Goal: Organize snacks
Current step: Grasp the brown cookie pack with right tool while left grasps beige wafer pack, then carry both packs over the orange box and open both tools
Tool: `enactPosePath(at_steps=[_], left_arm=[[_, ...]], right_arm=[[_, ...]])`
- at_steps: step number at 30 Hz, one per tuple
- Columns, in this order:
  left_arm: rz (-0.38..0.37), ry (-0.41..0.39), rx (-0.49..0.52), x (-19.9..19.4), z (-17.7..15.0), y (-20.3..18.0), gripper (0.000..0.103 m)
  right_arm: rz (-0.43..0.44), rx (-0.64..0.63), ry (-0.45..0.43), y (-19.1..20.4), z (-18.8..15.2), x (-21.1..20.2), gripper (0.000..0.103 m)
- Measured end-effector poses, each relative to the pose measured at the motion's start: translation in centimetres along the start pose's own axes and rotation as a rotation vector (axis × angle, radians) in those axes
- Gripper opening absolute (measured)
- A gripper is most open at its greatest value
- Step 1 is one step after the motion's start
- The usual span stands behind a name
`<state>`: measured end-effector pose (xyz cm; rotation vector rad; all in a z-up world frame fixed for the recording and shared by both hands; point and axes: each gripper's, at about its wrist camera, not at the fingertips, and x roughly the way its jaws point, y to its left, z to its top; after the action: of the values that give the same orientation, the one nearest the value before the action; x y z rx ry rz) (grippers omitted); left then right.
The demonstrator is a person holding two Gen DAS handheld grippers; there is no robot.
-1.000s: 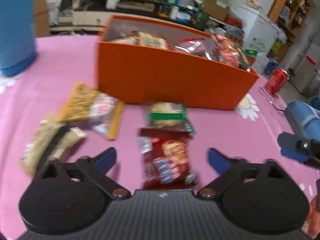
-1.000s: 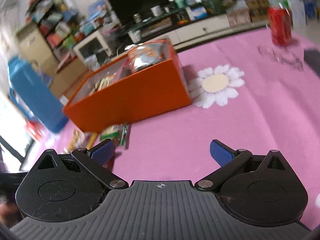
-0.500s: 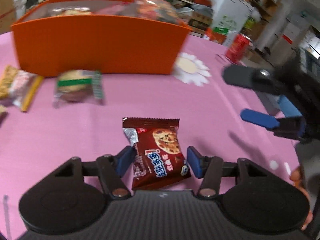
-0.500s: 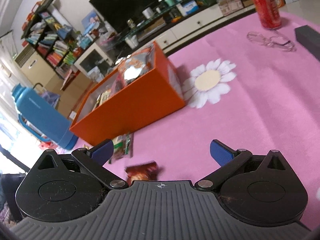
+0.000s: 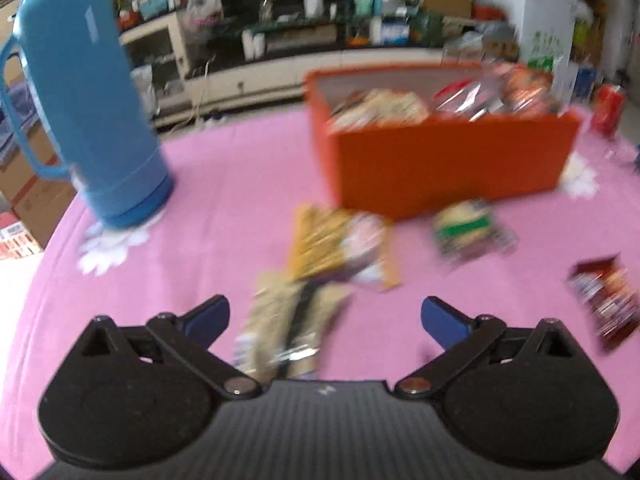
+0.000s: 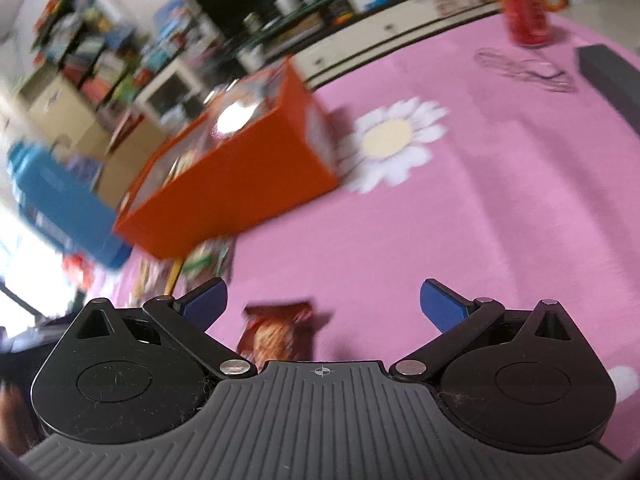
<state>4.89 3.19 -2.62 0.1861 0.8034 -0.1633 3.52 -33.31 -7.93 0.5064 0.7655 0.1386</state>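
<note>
My left gripper (image 5: 325, 314) has its jaws opening wide, with no pad pressing on anything. A beige snack packet with a dark band (image 5: 288, 320) lies on the pink cloth below and between its fingers. Beyond it lie a yellow packet (image 5: 340, 252) and a green-banded packet (image 5: 466, 232). A brown cookie packet (image 5: 604, 304) rests on the cloth far to the right. The orange box (image 5: 440, 168) behind them holds several snacks. My right gripper (image 6: 323, 298) is open above the cloth, and the cookie packet (image 6: 278, 334) lies low between its fingers, untouched. The orange box (image 6: 240, 184) stands up and to the left.
A tall blue thermos (image 5: 88, 92) stands at the left near the table's rounded edge. In the right wrist view a red can (image 6: 524, 8), a pair of glasses (image 6: 524, 70) and a dark case (image 6: 612, 76) lie at the far right.
The left gripper, shut on the cookie packet half a second ago, has let it go and swung left over the beige packet. The cookie packet now lies in front of the right gripper.
</note>
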Motion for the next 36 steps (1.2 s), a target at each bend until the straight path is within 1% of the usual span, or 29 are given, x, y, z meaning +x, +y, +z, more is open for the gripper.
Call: enactPosePath(at_steps=[2, 4, 6, 7, 9, 11, 12, 13, 14, 16, 17, 19, 23, 24, 25, 26, 27, 28, 29, 30, 33, 36], left_arm=[[-0.001, 0.014, 0.006, 0.9, -0.7, 1.3, 0.101], [-0.013, -0.007, 0.014, 1.3, -1.1, 1.4, 0.101], [-0.041, -0.029, 0.024, 2.0, -1.0, 1.3, 0.101], [-0.042, -0.03, 0.025, 2.6, -0.7, 1.4, 0.101], [-0.049, -0.005, 0.01, 3.7, -0.6, 1.8, 0.101], [-0.066, 0.039, -0.009, 5.1, -0.8, 2.4, 0.099], [-0.085, 0.033, -0.046, 5.2, -1.1, 2.8, 0.098], [-0.093, 0.032, -0.055, 5.1, -1.1, 3.0, 0.092], [-0.107, 0.031, -0.059, 5.0, -0.9, 3.0, 0.078], [-0.142, 0.026, -0.08, 4.5, -1.0, 3.0, 0.059], [-0.142, 0.032, -0.086, 4.2, -1.0, 2.8, 0.054], [-0.147, 0.043, -0.083, 3.5, -1.4, 2.2, 0.052], [-0.166, 0.063, -0.054, 2.0, -2.5, 0.1, 0.052], [-0.161, 0.063, -0.051, 1.7, -2.7, -0.3, 0.053], [-0.148, 0.066, -0.056, 1.6, -2.8, -0.6, 0.061], [-0.128, 0.075, -0.066, 1.7, -2.8, -0.6, 0.081], [-0.105, 0.076, -0.076, 1.8, -2.6, -0.5, 0.089], [-0.074, 0.067, -0.085, 1.9, -2.4, -0.4, 0.093], [-0.051, 0.061, -0.086, 2.0, -2.3, -0.2, 0.093], [-0.045, 0.058, -0.088, 2.1, -2.1, -0.1, 0.093], [-0.057, 0.061, -0.112, 2.7, -1.8, 0.3, 0.093], [-0.044, 0.083, -0.121, 3.4, -1.9, 0.2, 0.091]], right_arm=[[0.008, -0.06, 0.038, 1.6, -1.0, 0.7, 0.093], [0.013, -0.101, 0.076, 2.9, -2.2, 1.5, 0.093], [0.016, -0.157, 0.094, 4.1, -3.0, 2.3, 0.093], [0.003, -0.192, 0.096, 4.7, -3.2, 2.5, 0.093], [-0.033, -0.245, 0.081, 5.6, -3.3, 2.7, 0.093], [-0.045, -0.248, 0.081, 5.6, -3.2, 3.0, 0.093], [-0.048, -0.239, 0.09, 5.4, -3.2, 3.2, 0.093], [-0.049, -0.232, 0.096, 5.1, -3.3, 3.4, 0.093], [-0.054, -0.226, 0.099, 5.0, -3.2, 3.4, 0.093], [-0.069, -0.218, 0.103, 4.4, -3.0, 3.5, 0.093], [-0.075, -0.212, 0.102, 4.1, -3.0, 3.4, 0.093], [-0.074, -0.197, 0.102, 3.7, -2.9, 3.3, 0.093], [-0.063, -0.203, 0.108, 3.8, -3.1, 3.2, 0.093], [-0.059, -0.207, 0.11, 3.9, -3.1, 3.1, 0.093], [-0.053, -0.213, 0.111, 4.1, -3.2, 3.1, 0.093], [-0.048, -0.219, 0.113, 4.2, -3.2, 3.1, 0.093], [-0.047, -0.224, 0.116, 4.3, -3.3, 3.1, 0.093], [-0.046, -0.228, 0.118, 4.5, -3.4, 3.1, 0.093], [-0.042, -0.23, 0.118, 4.6, -3.5, 3.1, 0.093], [-0.04, -0.232, 0.117, 4.7, -3.5, 3.1, 0.093], [-0.046, -0.249, 0.105, 5.2, -3.8, 3.1, 0.093], [-0.068, -0.274, 0.089, 5.7, -4.0, 3.5, 0.093]])
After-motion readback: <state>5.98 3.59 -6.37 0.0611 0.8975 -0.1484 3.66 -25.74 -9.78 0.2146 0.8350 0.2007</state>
